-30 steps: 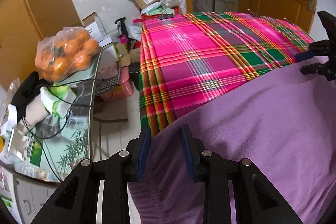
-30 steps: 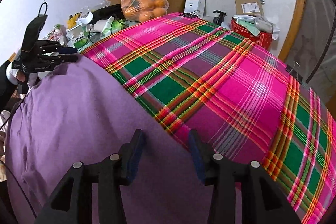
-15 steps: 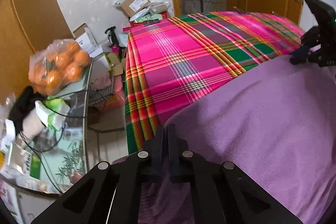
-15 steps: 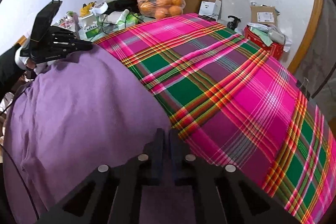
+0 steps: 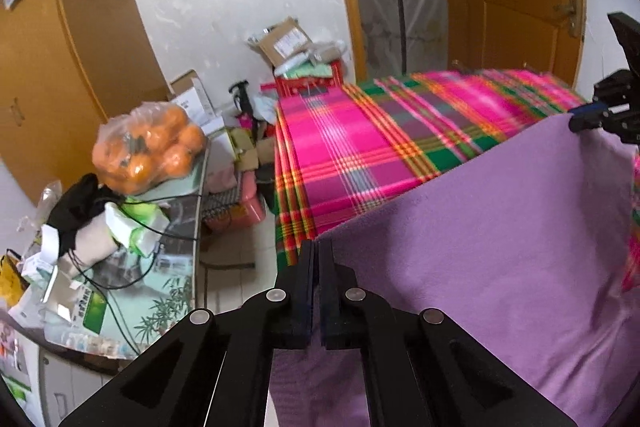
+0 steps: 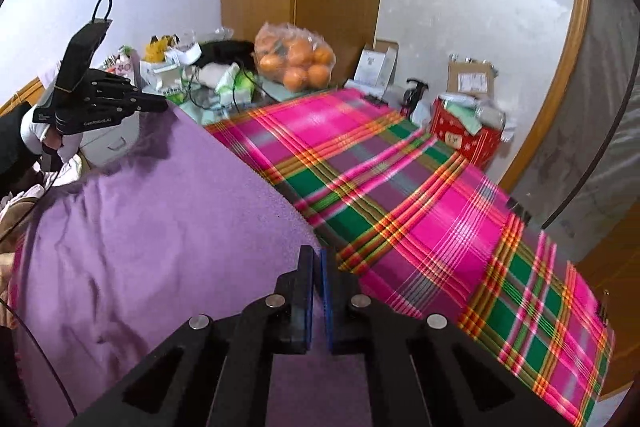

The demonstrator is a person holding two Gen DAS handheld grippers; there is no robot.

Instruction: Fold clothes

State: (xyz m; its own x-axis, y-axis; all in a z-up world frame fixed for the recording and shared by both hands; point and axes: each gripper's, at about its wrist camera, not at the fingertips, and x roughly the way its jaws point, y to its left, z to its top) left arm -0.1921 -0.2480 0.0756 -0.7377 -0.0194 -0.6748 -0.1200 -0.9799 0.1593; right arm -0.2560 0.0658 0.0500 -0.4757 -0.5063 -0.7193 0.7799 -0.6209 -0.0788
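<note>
The soft purple fabric garment [image 5: 500, 247] hangs lifted above the pink-and-green plaid cloth-covered table [image 6: 420, 207], stretched between the left gripper [image 5: 319, 267] and right gripper [image 6: 316, 279], each clenched on a top corner.

I see a clear plastic bag of oranges [image 5: 150, 147] on a cluttered glass-topped table [image 5: 188, 211], beside my pink-and-green plaid cloth [image 6: 420, 211].

A plain purple garment [image 5: 480, 227] lies over a pink, green and orange plaid cloth [image 6: 420, 211].
</note>
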